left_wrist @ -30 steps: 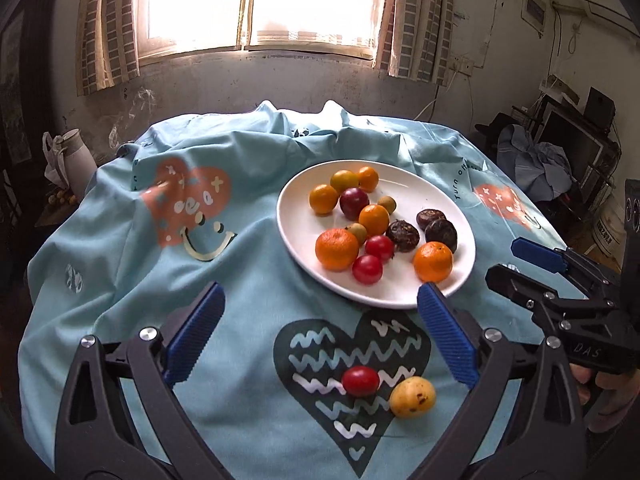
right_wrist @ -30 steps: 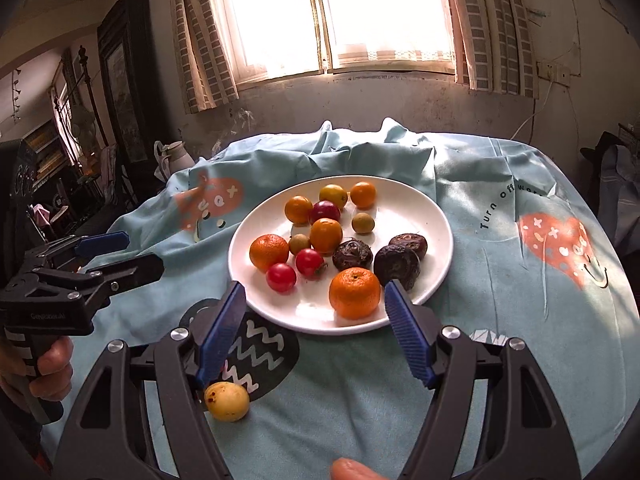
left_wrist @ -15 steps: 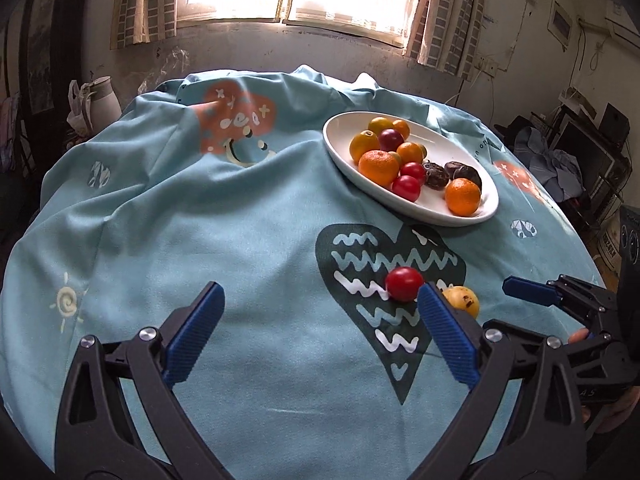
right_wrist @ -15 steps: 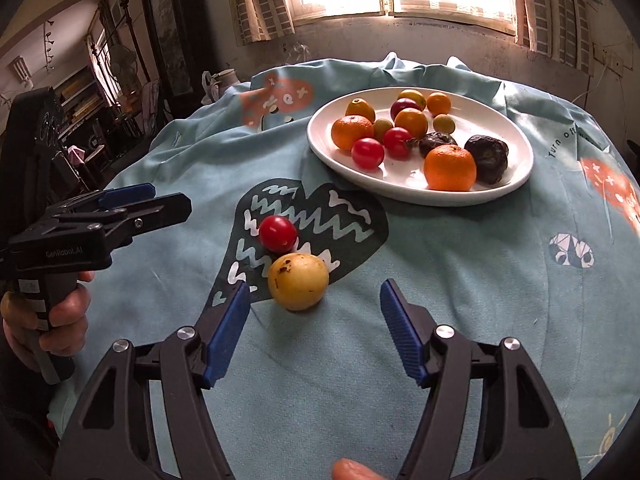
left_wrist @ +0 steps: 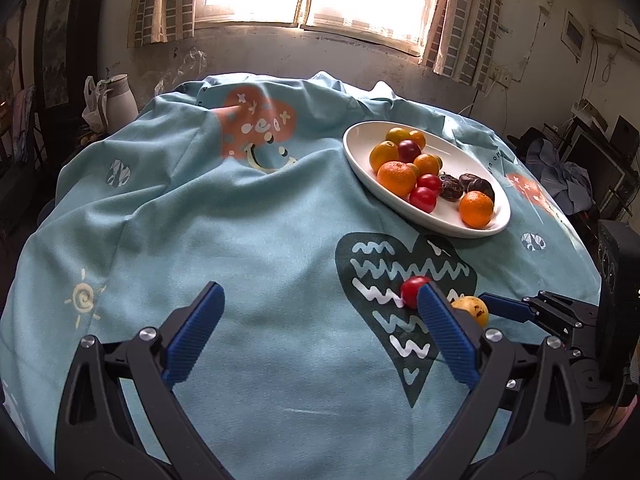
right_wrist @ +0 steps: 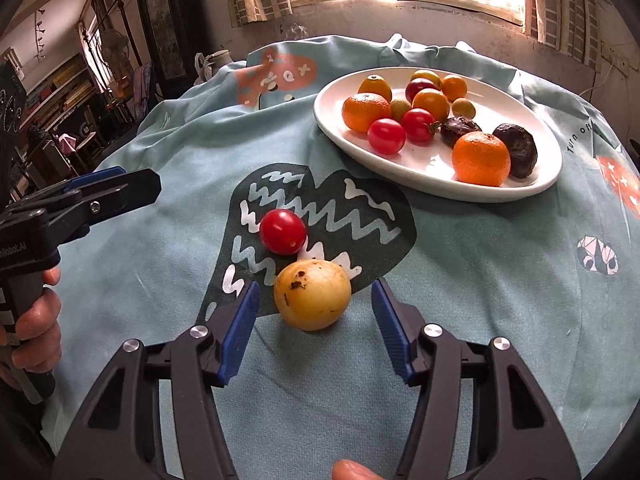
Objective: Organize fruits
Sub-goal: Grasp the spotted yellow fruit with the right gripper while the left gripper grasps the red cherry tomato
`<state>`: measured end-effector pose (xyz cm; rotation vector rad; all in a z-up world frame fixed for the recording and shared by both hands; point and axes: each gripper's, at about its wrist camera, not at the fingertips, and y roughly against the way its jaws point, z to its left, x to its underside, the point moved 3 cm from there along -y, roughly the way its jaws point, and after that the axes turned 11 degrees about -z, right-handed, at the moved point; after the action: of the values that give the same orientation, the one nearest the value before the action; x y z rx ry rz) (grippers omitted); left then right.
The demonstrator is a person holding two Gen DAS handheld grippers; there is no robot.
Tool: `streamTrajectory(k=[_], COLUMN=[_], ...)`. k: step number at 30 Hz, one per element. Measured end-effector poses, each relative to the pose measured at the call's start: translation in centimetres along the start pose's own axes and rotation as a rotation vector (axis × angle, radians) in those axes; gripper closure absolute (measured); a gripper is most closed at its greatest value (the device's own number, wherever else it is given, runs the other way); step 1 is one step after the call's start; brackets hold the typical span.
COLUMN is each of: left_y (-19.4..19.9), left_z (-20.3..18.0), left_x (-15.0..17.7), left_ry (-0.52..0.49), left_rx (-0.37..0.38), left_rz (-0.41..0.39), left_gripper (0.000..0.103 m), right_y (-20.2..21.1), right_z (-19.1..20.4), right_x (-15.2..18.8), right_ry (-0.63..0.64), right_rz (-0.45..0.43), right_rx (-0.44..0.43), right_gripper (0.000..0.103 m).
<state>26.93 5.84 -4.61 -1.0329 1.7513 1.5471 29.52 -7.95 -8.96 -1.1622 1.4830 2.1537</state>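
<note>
Looking along the left gripper (left_wrist: 320, 320), we see its jaws spread wide over bare cloth (left_wrist: 240, 240), nothing between them. A tomato (left_wrist: 412, 289) shows at the tip of its right finger, on the dark heart print, with a yellow fruit (left_wrist: 472, 309) just right of it. The right gripper (left_wrist: 516, 309) reaches in from the right, one blue finger beside that fruit. The plate (left_wrist: 448, 224) of fruit sits far right.

Looking along the right gripper (right_wrist: 316, 308), we see the yellow fruit (right_wrist: 312, 294) on the cloth (right_wrist: 480, 280) between its fingers. The jaws are closing; a gap remains on each side, so the pads do not press yet. The tomato (right_wrist: 283, 231) lies just beyond, apart from the fruit. The plate (right_wrist: 436, 176) stands far right. The left gripper (right_wrist: 116, 192) shows at the left, held by a hand (right_wrist: 36, 320).
</note>
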Motion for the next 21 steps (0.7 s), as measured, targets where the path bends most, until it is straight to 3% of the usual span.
streamTrajectory(k=[21], left_y=[0.3], left_z=[0.0], left_x=[-0.1], left_ry=[0.008], left_rx=[0.005], left_rz=[-0.001], left_gripper=[0.004], right_y=[-1.0], right_z=[1.0], right_x=[0.2], right_ry=[0.068], right_rz=[0.021], right_rx=[0.073], right_gripper=[0.064])
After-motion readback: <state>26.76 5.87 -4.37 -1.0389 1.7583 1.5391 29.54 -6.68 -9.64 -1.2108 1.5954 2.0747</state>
